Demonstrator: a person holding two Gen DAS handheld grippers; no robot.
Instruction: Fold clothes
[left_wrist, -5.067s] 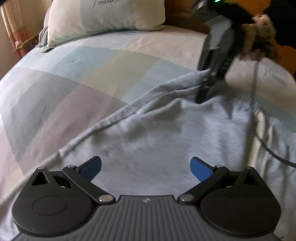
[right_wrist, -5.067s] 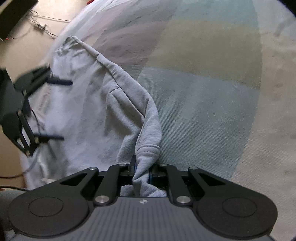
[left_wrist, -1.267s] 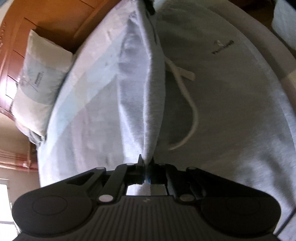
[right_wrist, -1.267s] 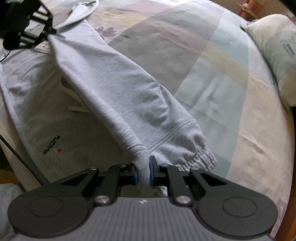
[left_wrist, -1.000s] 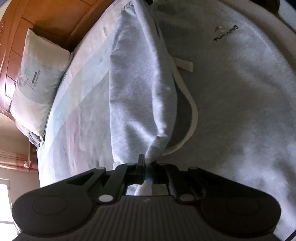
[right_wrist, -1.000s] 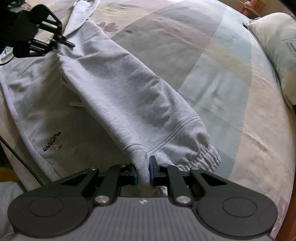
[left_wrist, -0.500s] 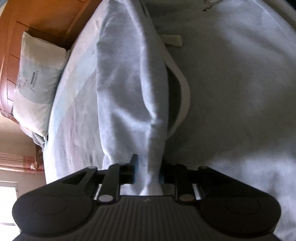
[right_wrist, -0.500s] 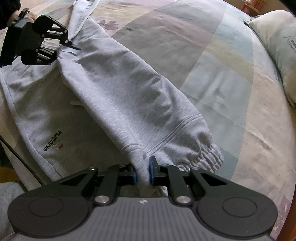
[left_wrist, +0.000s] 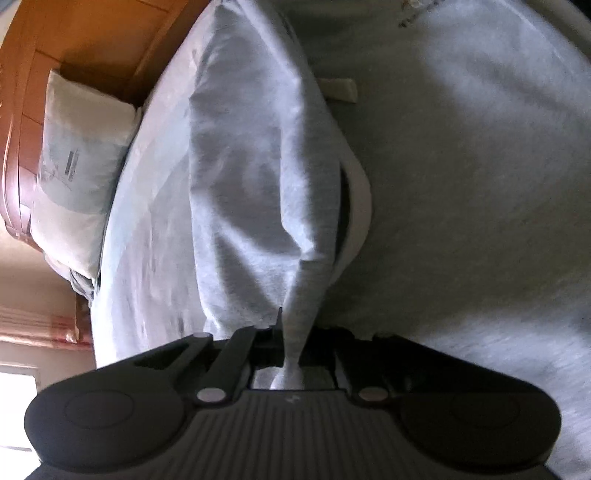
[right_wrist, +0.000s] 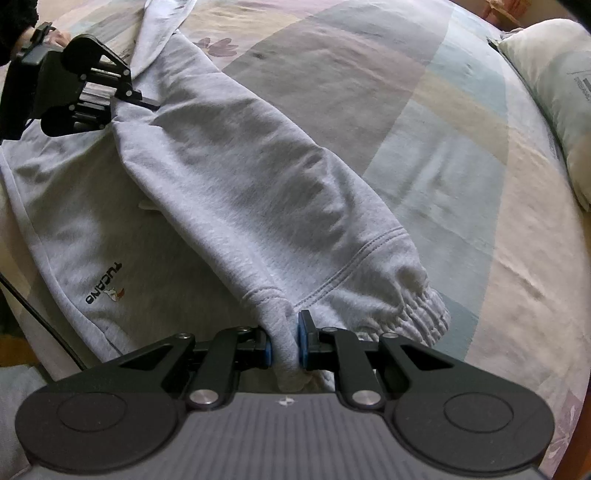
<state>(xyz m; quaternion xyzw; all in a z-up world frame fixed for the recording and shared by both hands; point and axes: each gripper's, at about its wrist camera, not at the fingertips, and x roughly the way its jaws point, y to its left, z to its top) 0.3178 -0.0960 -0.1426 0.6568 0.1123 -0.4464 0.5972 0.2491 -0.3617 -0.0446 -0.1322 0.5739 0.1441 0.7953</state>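
Observation:
A grey sweatshirt (right_wrist: 74, 221) with a dark chest logo (right_wrist: 105, 288) lies spread on the bed. Its sleeve (right_wrist: 258, 184) is laid slantwise over the body, elastic cuff (right_wrist: 424, 310) toward the bed's middle. My right gripper (right_wrist: 284, 343) is shut on a bunch of cloth at the cuff end. Up at the shoulder end, my left gripper (right_wrist: 147, 101) closes its jaws on a narrow fold of the sleeve (left_wrist: 251, 166), which runs between the fingers of that left gripper (left_wrist: 295, 332). A white drawstring (left_wrist: 360, 206) curves beside the sleeve.
The bed has a pastel patchwork cover (right_wrist: 424, 129). A pillow (right_wrist: 561, 92) lies at its head, seen also as the pillow (left_wrist: 77, 166) against the wooden headboard (left_wrist: 92, 48). A person's hand (right_wrist: 55, 35) holds the left gripper. A black cable (right_wrist: 37, 314) hangs off the bed's edge.
My left gripper loosened on the sleeve half a second ago and has closed on a thinner fold of it. The sleeve has settled lower onto the sweatshirt. The right gripper has kept still.

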